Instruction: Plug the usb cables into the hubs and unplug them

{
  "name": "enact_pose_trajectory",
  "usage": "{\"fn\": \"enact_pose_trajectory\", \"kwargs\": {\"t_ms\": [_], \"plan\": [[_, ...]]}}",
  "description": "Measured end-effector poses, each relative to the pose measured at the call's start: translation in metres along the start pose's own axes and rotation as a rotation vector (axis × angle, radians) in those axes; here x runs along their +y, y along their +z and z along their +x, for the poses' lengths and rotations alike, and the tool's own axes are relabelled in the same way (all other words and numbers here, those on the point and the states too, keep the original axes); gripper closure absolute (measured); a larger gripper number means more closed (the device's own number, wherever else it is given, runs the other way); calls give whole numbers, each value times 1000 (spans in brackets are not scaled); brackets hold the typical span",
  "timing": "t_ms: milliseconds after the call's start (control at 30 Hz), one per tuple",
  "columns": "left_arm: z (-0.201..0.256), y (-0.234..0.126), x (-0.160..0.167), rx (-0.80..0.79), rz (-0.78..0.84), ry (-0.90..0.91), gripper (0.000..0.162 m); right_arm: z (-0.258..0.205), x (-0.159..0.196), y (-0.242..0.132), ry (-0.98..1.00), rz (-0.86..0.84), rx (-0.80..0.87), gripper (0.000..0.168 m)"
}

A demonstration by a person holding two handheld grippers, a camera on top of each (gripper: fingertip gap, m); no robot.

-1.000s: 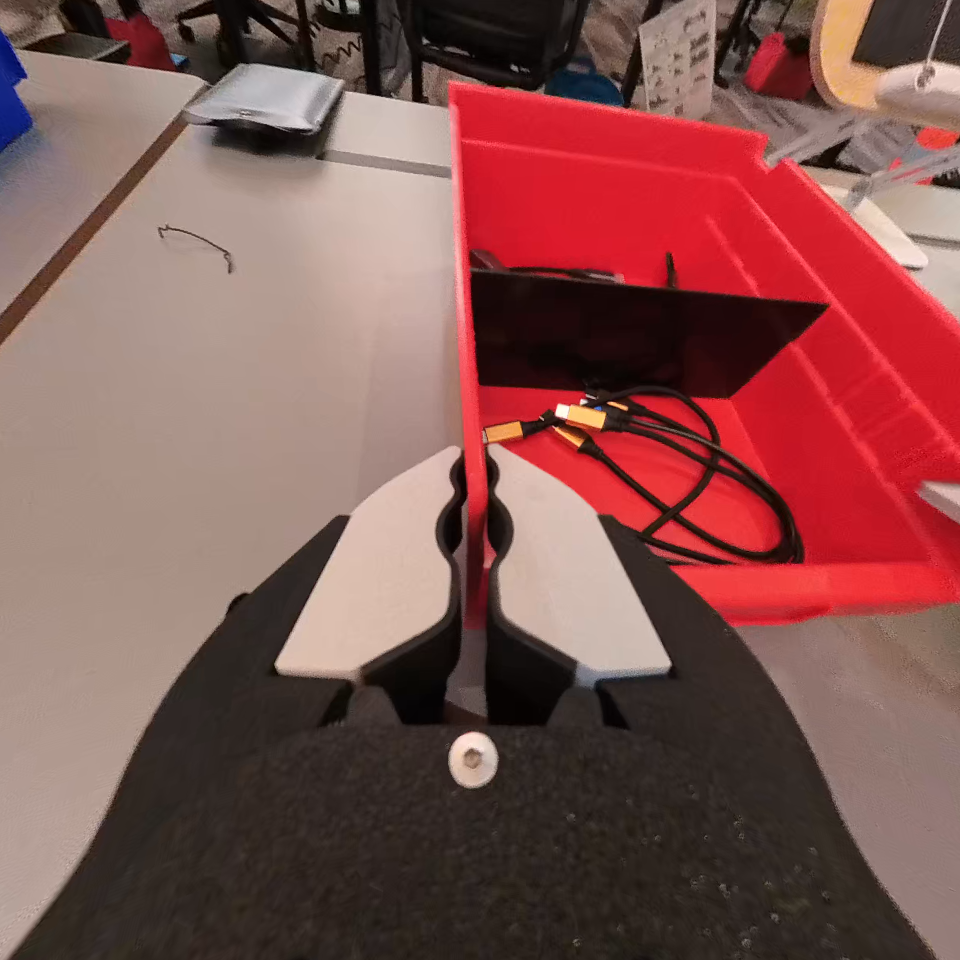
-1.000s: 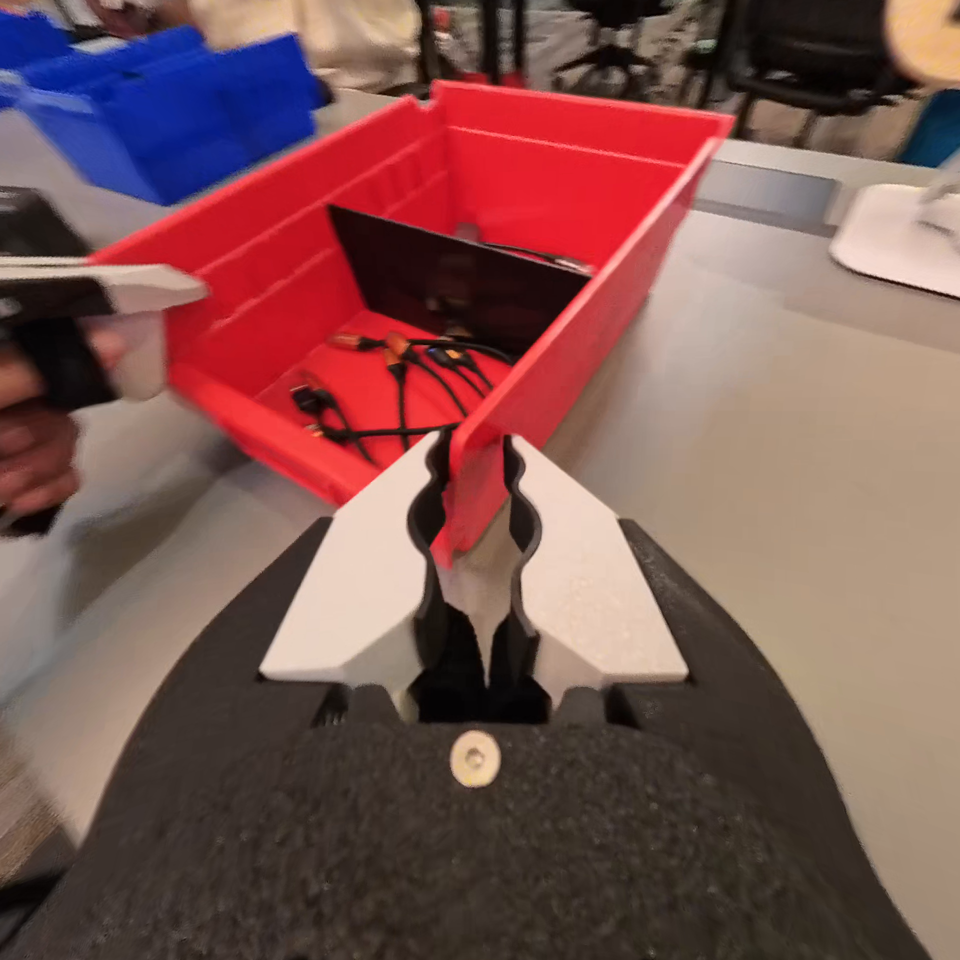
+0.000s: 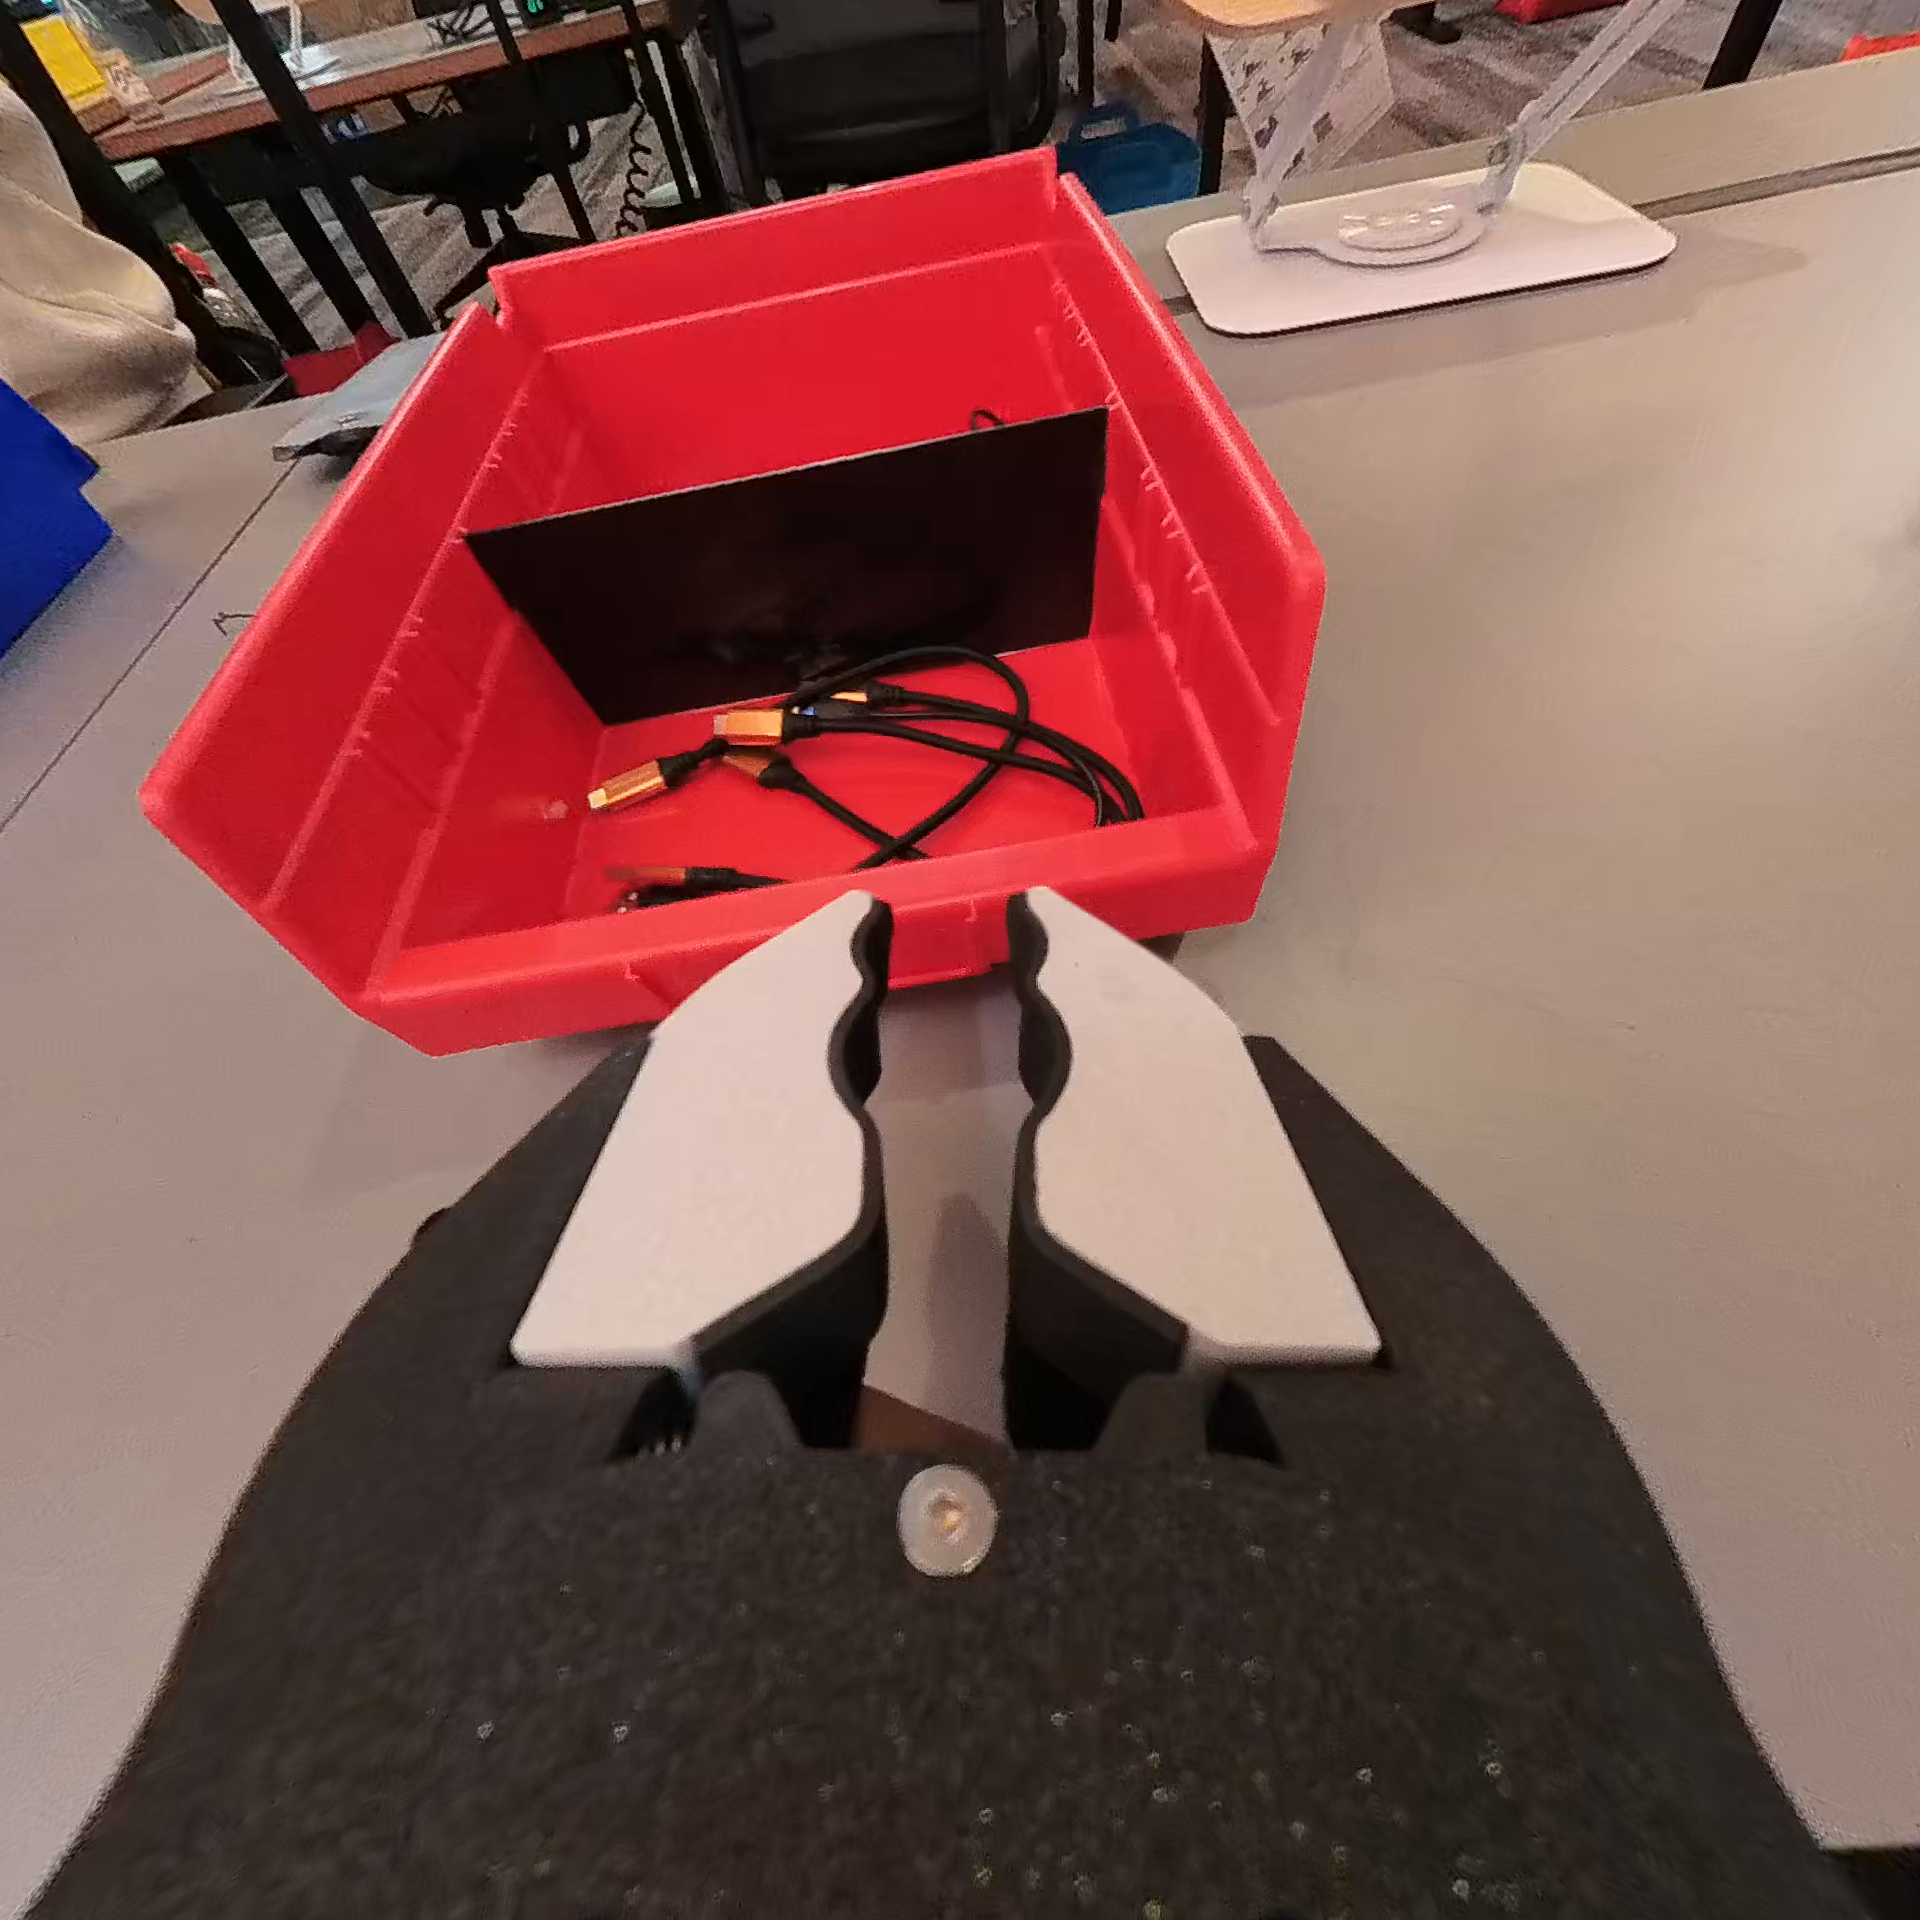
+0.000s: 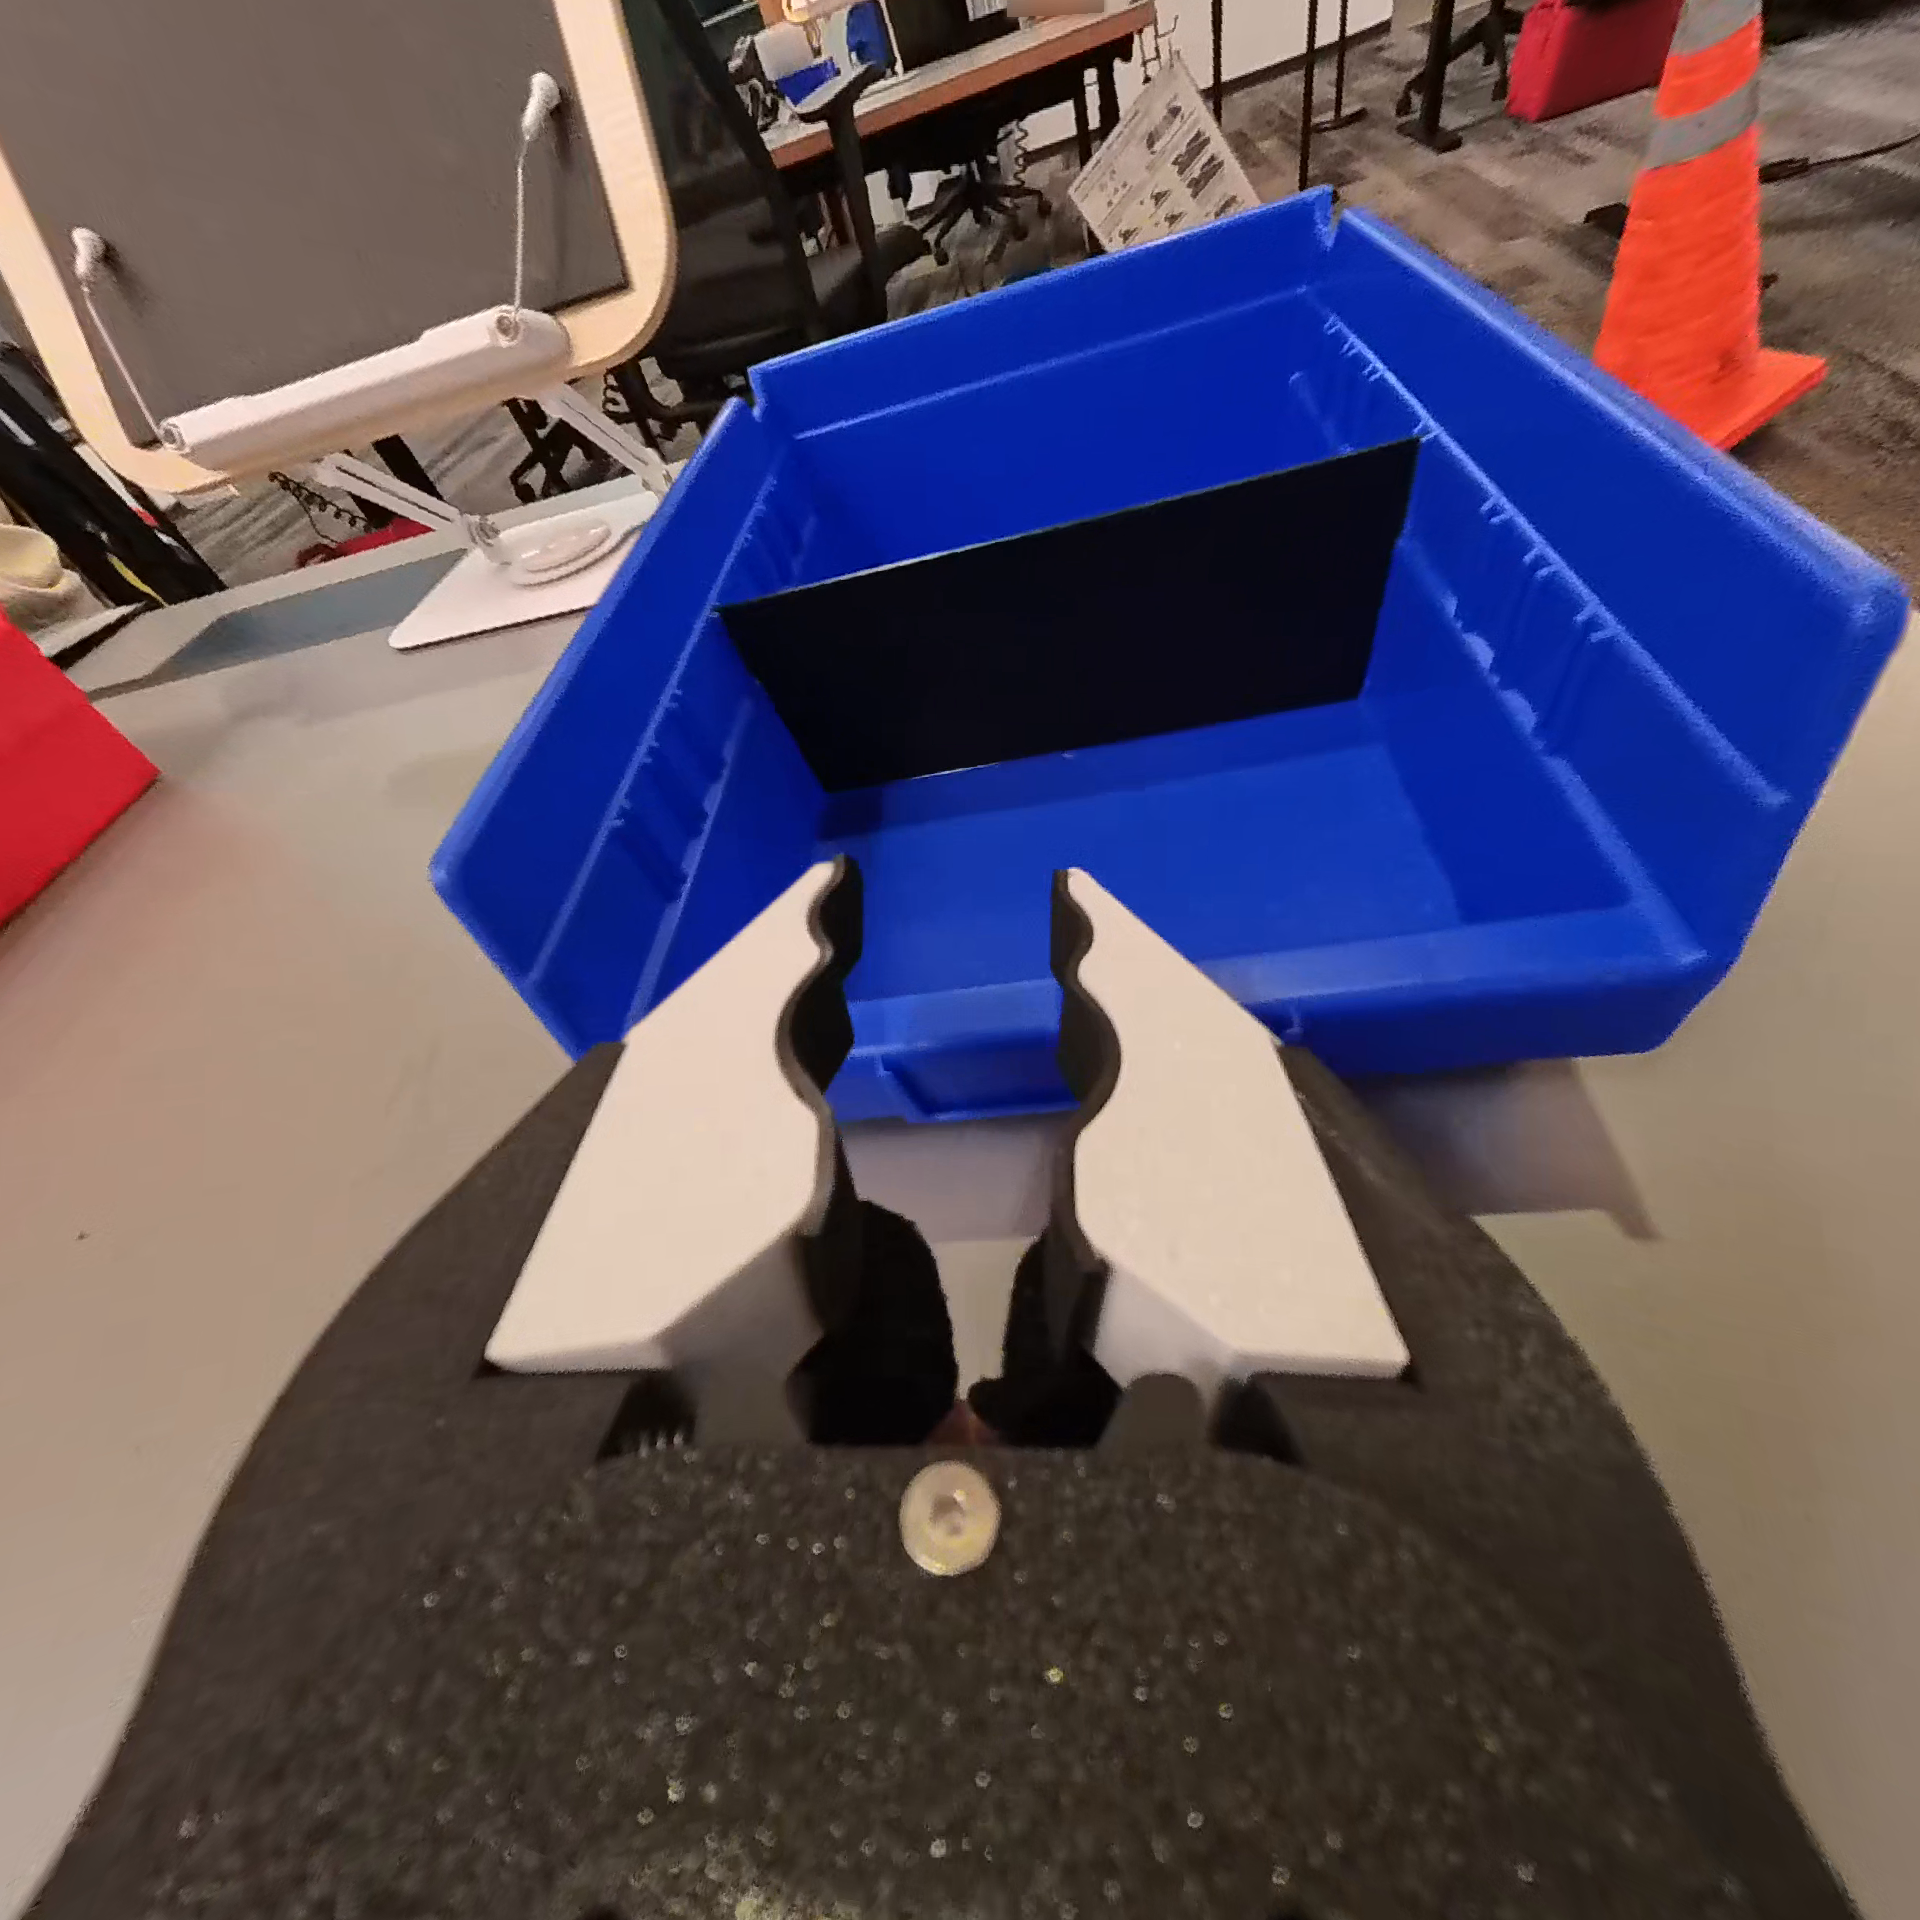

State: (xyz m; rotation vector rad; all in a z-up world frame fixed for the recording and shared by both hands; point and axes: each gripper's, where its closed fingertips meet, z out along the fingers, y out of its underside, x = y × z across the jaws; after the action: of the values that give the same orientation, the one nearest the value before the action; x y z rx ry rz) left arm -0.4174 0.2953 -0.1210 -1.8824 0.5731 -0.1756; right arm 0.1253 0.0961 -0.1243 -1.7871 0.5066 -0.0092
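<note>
Red bin [image 3: 312, 790] on the grey table [image 3: 1558, 831], just beyond the left gripper [image 3: 948, 909]; low near wall facing the fingertips, apart from them. Left tongs parted by a narrow gap, holding nothing, only table surface visible between the jaws. Inside the red bin, a black divider [image 3: 810, 582] upright across the middle, with a tangle of black cables [image 3: 966, 758] with gold-coloured plugs in the near compartment, lying on the floor toward the right and centre. A bit of cable visible above the divider's far edge. Far right of the red bin, a white flat stand base [image 3: 1434, 260] on the table. At the far left edge, a corner of a blue bin [image 3: 42, 509].

Right gripper [image 4: 954, 883] over the low near wall of the blue bin [image 4: 1558, 665], fingertips above the near compartment, touching nothing as far as visible. Right tongs parted wider than the left, gripping nothing. Blue bin split by 1 dark divider [image 4: 1060, 623] upright across the middle; near compartment bare blue floor. Near-right part of this bin overhanging the table edge. At the left edge, a corner of the red bin [image 4: 52, 769]. Beyond the table, far right, an orange traffic cone [image 4: 1704, 208] on the carpet.
</note>
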Motion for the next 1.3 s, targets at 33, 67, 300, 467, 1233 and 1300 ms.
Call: {"fn": "enact_pose_trajectory", "kwargs": {"t_ms": [33,67,300,467,1233,1300], "plan": [[-1,0,-1,-1,4,2,141,-2,0,0,2,3,-9,134],[-1,0,-1,-2,7,1,141,-3,-1,-1,7,6,-17,134],[2,0,0,19,0,-12,141,-13,6,-3,-19,-21,-35,136],[5,1,2,38,-8,-29,141,-15,9,-1,-39,-33,-37,137],[-17,118,-8,531,-605,782,127,-32,23,1,-53,-104,-92,138],[-13,124,9,561,-679,835,127,-32,22,0,-50,-98,-94,138]]}}
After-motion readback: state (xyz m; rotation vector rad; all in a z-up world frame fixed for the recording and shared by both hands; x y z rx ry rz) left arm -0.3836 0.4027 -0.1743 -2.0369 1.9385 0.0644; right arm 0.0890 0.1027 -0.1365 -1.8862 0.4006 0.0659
